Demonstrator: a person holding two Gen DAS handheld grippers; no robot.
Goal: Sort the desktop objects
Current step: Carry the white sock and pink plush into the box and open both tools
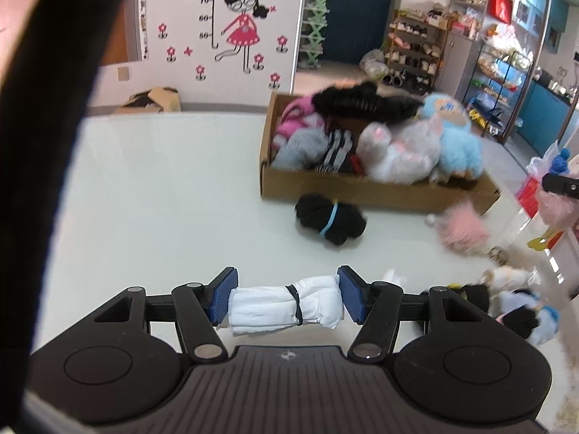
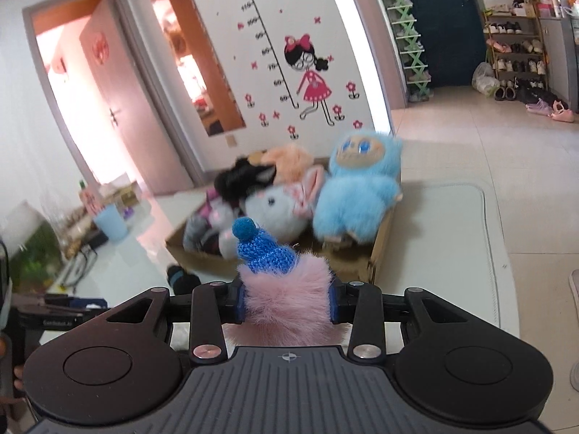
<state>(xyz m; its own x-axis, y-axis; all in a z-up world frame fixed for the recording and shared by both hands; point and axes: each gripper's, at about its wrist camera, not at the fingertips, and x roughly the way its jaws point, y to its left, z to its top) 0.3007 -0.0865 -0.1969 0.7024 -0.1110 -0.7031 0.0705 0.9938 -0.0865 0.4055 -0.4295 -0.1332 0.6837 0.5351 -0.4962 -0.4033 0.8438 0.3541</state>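
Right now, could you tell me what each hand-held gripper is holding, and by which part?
Left hand-held gripper: a rolled white sock bundle, clamped end to end. Right hand-held gripper: a pink fluffy toy with blue knit hat, squeezed across its furry body.

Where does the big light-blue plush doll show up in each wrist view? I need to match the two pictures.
Left wrist view: the light-blue plush doll sits upper right, at the right end of the cardboard box.
Right wrist view: it sits just right of centre, upright in the box's right end.
Shared landmark: the girl wall sticker.
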